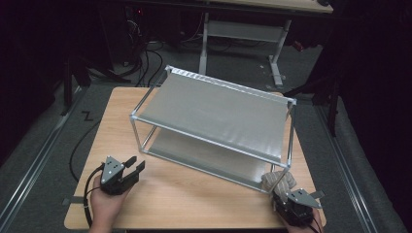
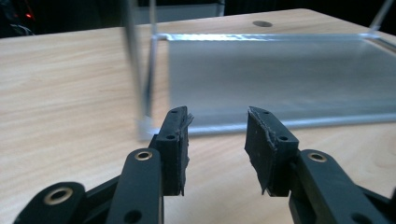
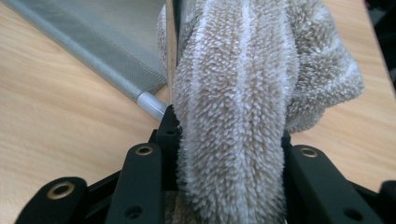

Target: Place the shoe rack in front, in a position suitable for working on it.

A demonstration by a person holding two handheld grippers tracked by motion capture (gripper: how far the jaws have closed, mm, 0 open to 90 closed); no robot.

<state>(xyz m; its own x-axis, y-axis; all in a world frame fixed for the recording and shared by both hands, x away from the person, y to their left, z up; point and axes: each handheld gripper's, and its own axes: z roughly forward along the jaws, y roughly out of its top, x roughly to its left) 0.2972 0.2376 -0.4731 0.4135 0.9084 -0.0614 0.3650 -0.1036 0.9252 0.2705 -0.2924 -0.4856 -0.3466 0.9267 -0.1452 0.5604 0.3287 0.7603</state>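
Observation:
A beige fluffy towel (image 1: 277,179) is bunched between the jaws of my right gripper (image 1: 283,190), which is shut on it at the table's near right corner. In the right gripper view the towel (image 3: 243,93) bulges up past the right gripper (image 3: 229,140) and rests against the corner post of a two-shelf metal rack (image 1: 204,136). The rack's grey fabric lower shelf (image 3: 107,51) runs off to the left there. My left gripper (image 1: 136,165) stands open and empty near the front left. In its own view the left gripper (image 2: 217,126) faces the rack's lower shelf (image 2: 280,74).
The rack takes up the middle and back of the wooden table (image 1: 194,194). Bare wood lies along the front edge between the two hands. Beyond the table are cables on the floor (image 1: 141,63) and a desk frame (image 1: 243,34).

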